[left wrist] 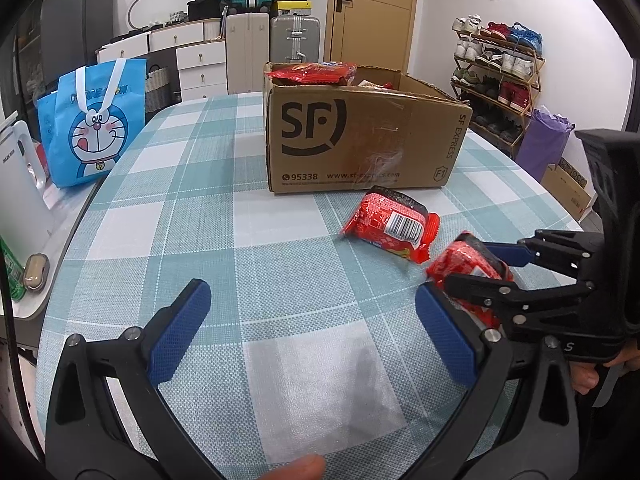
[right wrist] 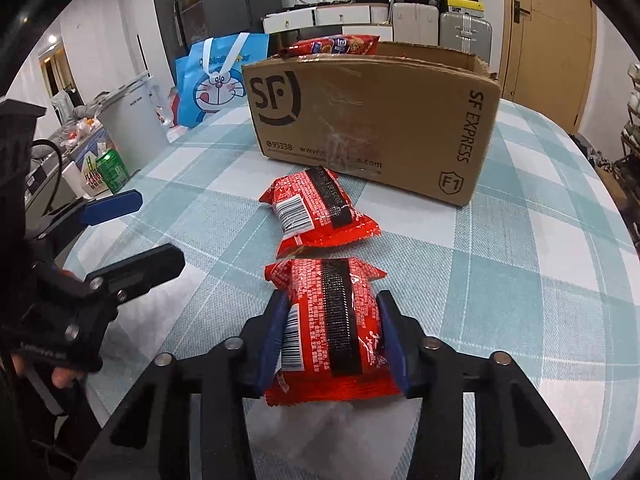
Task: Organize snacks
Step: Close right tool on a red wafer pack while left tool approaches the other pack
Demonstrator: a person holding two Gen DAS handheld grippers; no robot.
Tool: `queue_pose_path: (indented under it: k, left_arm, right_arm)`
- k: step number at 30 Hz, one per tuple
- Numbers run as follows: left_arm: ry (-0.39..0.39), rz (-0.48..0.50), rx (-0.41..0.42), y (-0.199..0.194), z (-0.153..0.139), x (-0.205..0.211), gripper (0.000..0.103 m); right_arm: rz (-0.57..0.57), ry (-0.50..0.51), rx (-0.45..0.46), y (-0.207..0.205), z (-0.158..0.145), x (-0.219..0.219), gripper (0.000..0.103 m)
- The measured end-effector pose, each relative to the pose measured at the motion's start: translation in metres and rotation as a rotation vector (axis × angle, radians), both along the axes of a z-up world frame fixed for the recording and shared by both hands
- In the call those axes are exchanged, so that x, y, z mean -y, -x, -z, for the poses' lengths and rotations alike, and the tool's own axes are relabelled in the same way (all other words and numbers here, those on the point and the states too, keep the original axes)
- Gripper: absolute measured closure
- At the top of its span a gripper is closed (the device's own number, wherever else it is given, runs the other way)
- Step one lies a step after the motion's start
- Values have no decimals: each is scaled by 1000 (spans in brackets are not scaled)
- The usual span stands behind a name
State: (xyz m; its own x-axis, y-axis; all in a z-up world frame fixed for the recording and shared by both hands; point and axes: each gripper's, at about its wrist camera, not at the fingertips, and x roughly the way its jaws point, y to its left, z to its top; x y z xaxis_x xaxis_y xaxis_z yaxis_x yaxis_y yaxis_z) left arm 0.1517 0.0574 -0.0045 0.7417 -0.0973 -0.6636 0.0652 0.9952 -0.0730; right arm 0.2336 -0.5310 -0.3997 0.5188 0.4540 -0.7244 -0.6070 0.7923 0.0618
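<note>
Red foil pack (right wrist: 332,332) sits clamped in the right claw (right wrist: 332,340), blue pads pressing both long sides, w/ the seam strip facing up. The grip is across the narrow width, prob. because that's the only span the jaws can close on. The pack looks just off the cloth (right wrist: 520,280), or barely resting on it; can't tell which.

A 2nd pack (right wrist: 316,208) lies flat just ahead, btwn the held one and the box (right wrist: 372,120), near the box's front wall but apart from it. The box is open on top, and a long red snack bag (right wrist: 336,45) pokes over its back rim, so it's likely where the packs go.

Left claw (left wrist: 312,332) hangs spread wide over bare cloth, gripping nothing. It's parked beside the right claw, out of the lift path, prob. waiting on the 2nd pack.
</note>
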Motion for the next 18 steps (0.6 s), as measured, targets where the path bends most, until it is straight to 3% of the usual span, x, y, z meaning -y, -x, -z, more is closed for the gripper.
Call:
queue_pose_path:
  k: [12,18]
  left_arm:
    - [-37,12,-23,-9,1,9,1]
    - [-46,47,-48,-30,2,26,1]
  right_arm:
    - [124,-144,47,6,-12,37,59]
    - [150,-149,32,3,-10,49,59]
